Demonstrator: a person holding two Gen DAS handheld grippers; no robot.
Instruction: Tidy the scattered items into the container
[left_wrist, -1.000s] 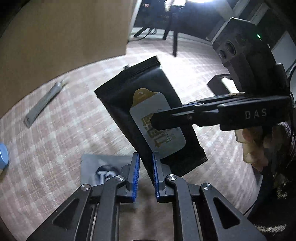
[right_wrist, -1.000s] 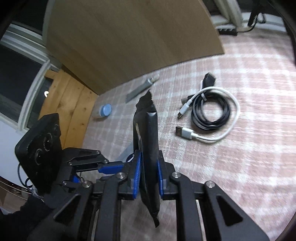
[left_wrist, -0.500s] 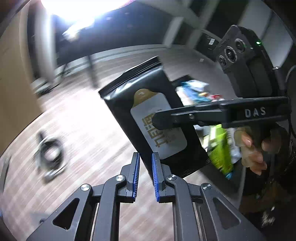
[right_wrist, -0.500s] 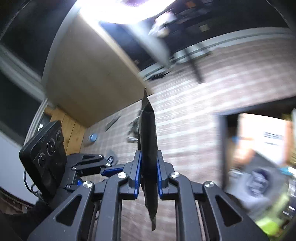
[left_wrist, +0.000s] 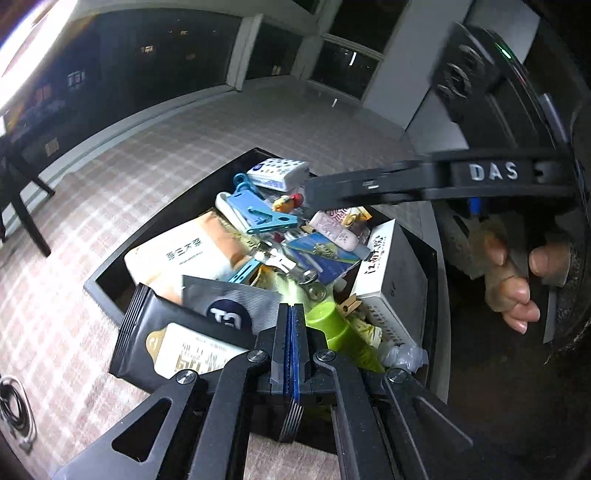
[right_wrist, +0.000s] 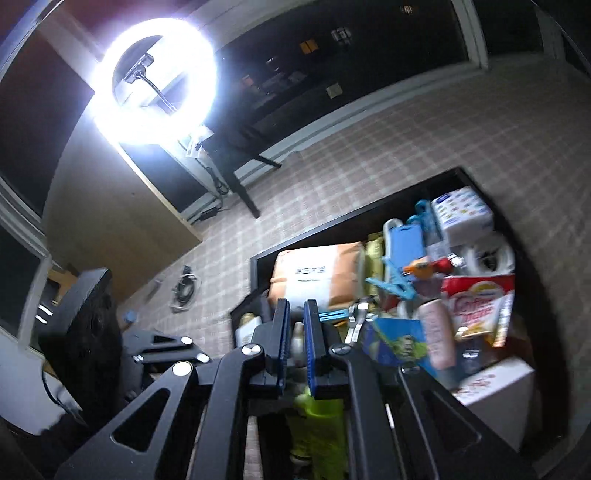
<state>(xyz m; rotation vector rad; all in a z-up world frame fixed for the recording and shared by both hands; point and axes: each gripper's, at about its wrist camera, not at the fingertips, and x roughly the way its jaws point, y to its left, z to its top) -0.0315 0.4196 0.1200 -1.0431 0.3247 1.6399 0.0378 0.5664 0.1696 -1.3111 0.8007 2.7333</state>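
The black wet-wipes pack (left_wrist: 177, 343) with a pale label lies at the near left corner of the black container (left_wrist: 110, 280), partly over its rim. The container also shows in the right wrist view (right_wrist: 332, 225), full of items. My left gripper (left_wrist: 291, 343) is shut and empty, just above the container's near edge. My right gripper (right_wrist: 296, 332) is open and empty above the container; its arm (left_wrist: 369, 184) reaches in from the right in the left wrist view. A grey sachet (left_wrist: 229, 302) lies beside the wipes pack.
The container holds an orange-and-white pack (left_wrist: 184, 254), blue clips (left_wrist: 266, 218), a white box (left_wrist: 376, 266), a green bottle (left_wrist: 332, 332), a tissue pack (right_wrist: 461, 214). Coiled cables (right_wrist: 184, 288) lie on the checked carpet. A ring light (right_wrist: 155, 81) and a table leg (right_wrist: 243, 192) stand behind.
Both grippers swung from the carpet over to the container. The right gripper let go of the wipes pack, which now lies at the container's corner. The left gripper has shut.
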